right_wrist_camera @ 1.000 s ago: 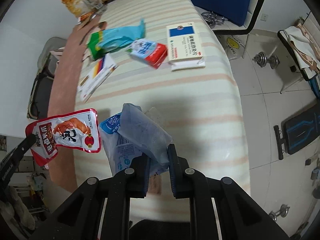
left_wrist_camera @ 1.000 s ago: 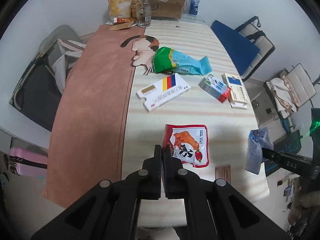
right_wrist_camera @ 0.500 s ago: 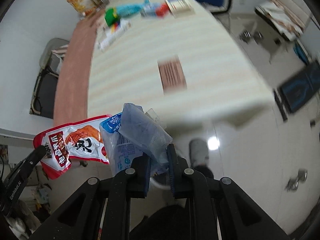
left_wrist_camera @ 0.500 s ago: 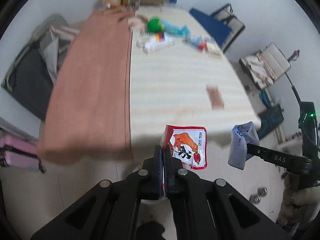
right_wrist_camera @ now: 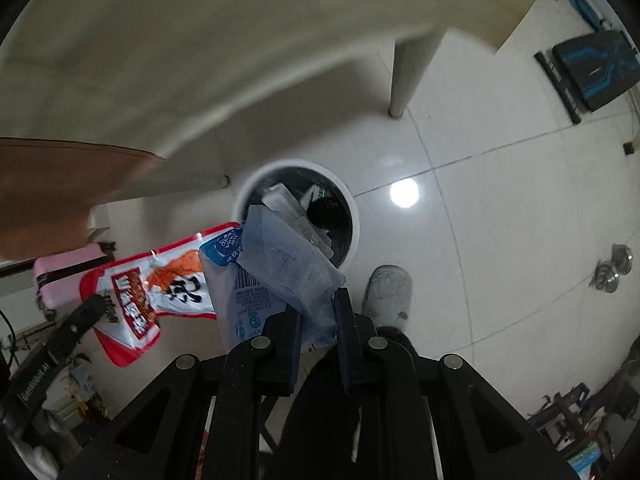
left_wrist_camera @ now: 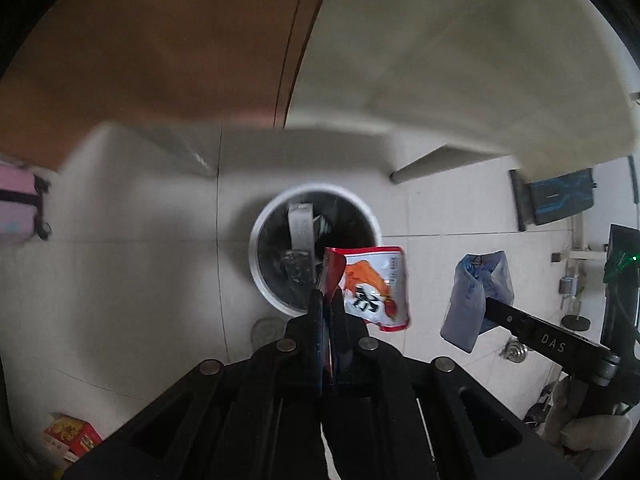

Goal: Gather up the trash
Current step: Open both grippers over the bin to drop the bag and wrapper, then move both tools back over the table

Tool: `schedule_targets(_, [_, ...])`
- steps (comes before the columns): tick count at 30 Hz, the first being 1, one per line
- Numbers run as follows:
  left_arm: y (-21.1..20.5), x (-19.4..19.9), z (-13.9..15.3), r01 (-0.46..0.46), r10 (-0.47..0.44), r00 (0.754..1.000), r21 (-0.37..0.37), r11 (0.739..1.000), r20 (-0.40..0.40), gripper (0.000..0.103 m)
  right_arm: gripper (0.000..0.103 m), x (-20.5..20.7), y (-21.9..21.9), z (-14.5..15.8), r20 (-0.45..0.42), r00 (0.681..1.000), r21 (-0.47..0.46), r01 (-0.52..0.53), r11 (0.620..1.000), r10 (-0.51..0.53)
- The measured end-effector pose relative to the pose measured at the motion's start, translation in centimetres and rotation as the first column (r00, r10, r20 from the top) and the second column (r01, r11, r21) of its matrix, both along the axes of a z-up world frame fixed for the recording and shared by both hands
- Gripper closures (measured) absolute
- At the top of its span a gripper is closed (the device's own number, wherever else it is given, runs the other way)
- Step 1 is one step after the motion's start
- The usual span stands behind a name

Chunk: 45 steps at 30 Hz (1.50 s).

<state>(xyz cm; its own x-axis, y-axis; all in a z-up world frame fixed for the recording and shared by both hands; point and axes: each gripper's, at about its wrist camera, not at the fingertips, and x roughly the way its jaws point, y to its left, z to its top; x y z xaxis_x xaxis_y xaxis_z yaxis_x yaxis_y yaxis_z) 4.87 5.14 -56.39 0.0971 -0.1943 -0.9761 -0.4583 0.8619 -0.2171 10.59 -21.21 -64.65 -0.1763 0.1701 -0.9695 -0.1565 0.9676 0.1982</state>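
My left gripper (left_wrist_camera: 327, 300) is shut on a red and white snack wrapper (left_wrist_camera: 372, 288), held above the near rim of a round white trash bin (left_wrist_camera: 256, 240) on the floor. The wrapper also shows in the right wrist view (right_wrist_camera: 160, 284). My right gripper (right_wrist_camera: 318, 308) is shut on a crumpled blue plastic bag (right_wrist_camera: 276, 268), held over the near edge of the bin (right_wrist_camera: 354, 220). The bag shows in the left wrist view (left_wrist_camera: 476, 296) to the right of the bin. The bin holds several pieces of trash.
The table edge (left_wrist_camera: 440, 80) and a table leg (right_wrist_camera: 404, 76) stand just beyond the bin. A brown cloth (left_wrist_camera: 160, 40) hangs at the left. A pink suitcase (left_wrist_camera: 16, 208) is far left, a grey slipper (right_wrist_camera: 388, 292) beside the bin, and dumbbells (right_wrist_camera: 612, 268) at right.
Both grippers have dropped from the table edge down toward the floor with their trash still held. The bin now fills the middle of both views and the tabletop is out of sight.
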Motion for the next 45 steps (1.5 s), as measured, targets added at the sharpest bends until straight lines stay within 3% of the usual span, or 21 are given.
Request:
schedule_targets(5, [-0.4,0.5,-10.2,0.007,-0.007,0.997,0.005,1.0,-0.074,0.095,0.084,0.1,1.1,-10.1,-0.034,0.999,-0.006,-0.001,1.0,0.001])
schedule_targets(7, [-0.4,0.3,-13.1,0.001,0.001,0.995,0.02,1.0,-0.097,0.066,0.08,0.2,1.4,-14.1,-0.051,0.999,0.004,-0.002,1.0,0.002])
schedule_targets(8, [-0.3,0.2,-14.3,-0.007,0.009,0.995,0.023,1.0,-0.1,0.029,0.072,0.7,1.8,-15.6,-0.065,0.998,0.011,-0.007,1.0,0.007])
schedule_targets(9, [-0.2,-0.1,-15.0,-0.015,0.018,0.995,0.03,0.999,-0.098,0.01,0.067,0.8,2.0,-17.2,-0.073,0.997,0.014,-0.012,1.0,0.013])
schedule_targets(11, [0.2,-0.5,-16.2,-0.027,0.031,0.994,0.044,0.999,-0.103,0.009,0.045,0.7,2.0,-19.5,-0.079,0.997,0.01,-0.02,1.0,0.02])
schedule_targets(14, [0.4,-1.2,-16.7,-0.036,0.044,0.992,0.073,0.997,-0.118,0.003,0.024,0.1,1.5,-21.5,-0.08,0.996,0.007,-0.023,1.0,0.024])
schedule_targets(17, [0.4,-2.1,-15.9,-0.037,0.05,0.992,0.106,0.994,-0.119,0.003,0.005,-0.2,1.2,-21.7,-0.066,0.996,-0.014,-0.053,0.999,0.052])
schedule_targets(22, [-0.3,-2.7,-13.7,-0.016,0.035,0.995,0.192,0.981,-0.094,0.003,0.003,-1.1,1.7,-19.5,-0.008,0.99,-0.086,-0.138,0.987,0.137])
schedule_targets(29, [-0.6,-3.3,-9.1,-0.037,0.053,0.995,0.193,0.98,-0.079,0.003,0.002,-1.6,2.1,-14.7,0.052,0.978,-0.121,-0.193,0.974,0.2])
schedule_targets(45, [-2.2,-5.1,4.2,-0.064,0.074,0.997,0.209,0.976,-0.037,0.003,0.002,-2.7,1.1,2.7,0.159,0.957,-0.124,-0.224,0.967,0.242])
